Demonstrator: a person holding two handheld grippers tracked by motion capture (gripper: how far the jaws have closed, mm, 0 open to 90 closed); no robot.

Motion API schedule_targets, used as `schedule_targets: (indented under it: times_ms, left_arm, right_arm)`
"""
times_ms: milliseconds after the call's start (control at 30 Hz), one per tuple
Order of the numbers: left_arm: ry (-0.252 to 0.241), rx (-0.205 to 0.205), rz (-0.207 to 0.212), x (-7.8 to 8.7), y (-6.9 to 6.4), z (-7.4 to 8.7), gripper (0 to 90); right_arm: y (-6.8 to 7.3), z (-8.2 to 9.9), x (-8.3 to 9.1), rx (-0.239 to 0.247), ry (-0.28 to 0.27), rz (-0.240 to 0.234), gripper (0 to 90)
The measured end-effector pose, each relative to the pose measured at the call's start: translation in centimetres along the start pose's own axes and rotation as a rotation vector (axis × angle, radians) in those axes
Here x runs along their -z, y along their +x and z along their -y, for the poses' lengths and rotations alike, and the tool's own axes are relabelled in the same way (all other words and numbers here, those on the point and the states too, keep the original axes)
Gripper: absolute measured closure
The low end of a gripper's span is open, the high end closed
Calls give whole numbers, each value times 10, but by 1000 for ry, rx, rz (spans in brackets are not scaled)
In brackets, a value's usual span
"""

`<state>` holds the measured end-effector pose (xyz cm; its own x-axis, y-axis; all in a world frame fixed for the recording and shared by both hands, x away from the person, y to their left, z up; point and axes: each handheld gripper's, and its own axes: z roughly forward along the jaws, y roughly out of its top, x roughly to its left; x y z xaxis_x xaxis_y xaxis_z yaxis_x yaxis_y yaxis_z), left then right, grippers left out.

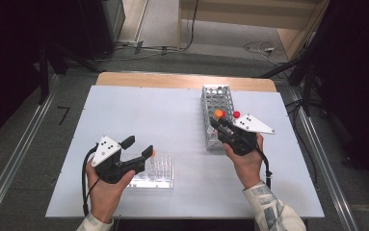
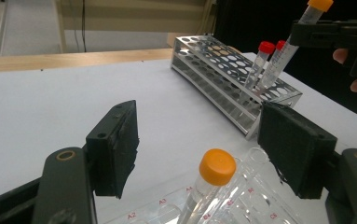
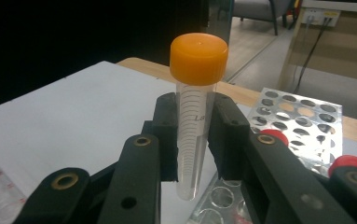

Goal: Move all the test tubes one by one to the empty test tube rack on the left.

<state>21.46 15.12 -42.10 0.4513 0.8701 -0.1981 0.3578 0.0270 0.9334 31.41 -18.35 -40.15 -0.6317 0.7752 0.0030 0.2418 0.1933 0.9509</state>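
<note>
Orange-capped tube [image 3: 196,112]: pinched upright between right gripper [image 1: 223,126] jaws, held above near end of metal rack [image 1: 217,103].
Right hand [image 1: 243,161]: forearm in from bottom, gripper angled up-left over rack.
Left gripper [image 1: 140,146]: jaws spread wide, empty, over clear rack [image 1: 159,171] on counter [image 1: 138,110].
Second orange-capped tube [image 2: 209,179]: stands in clear rack, between left jaws.
Red-capped tubes [image 2: 259,60]: two, in metal rack.

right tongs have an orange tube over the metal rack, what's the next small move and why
Probably lower the right tongs so the orange-capped tube drops into a free hole of the metal rack. The tube is clamped upright, its tip just above the rack's holes, beside two red-capped tubes already seated. The left tongs are open around another orange-capped tube in the clear rack.
</note>
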Motion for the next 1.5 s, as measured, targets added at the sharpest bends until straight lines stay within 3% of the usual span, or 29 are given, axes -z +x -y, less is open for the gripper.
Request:
schedule_targets:
  times_ms: [367,700,867,1200,1500]
  left_arm:
    - [-10,-26,29,-1,-12,-6,301]
    - [-16,-42,49,-2,-20,-9,318]
    - [-24,-44,88,-4,-27,-15,344]
    - [-3,-100,192,-38,-65,-28,402]
    - [16,-119,221,-60,-80,-32,479]
  right_arm:
    - [18,6,15,24,4,-79,710]
    - [30,22,14,44,55,-123,710]
    - [40,24,14,60,67,-153,710]
    - [55,27,10,73,84,-194,710]
    - [57,29,9,76,86,-209,710]
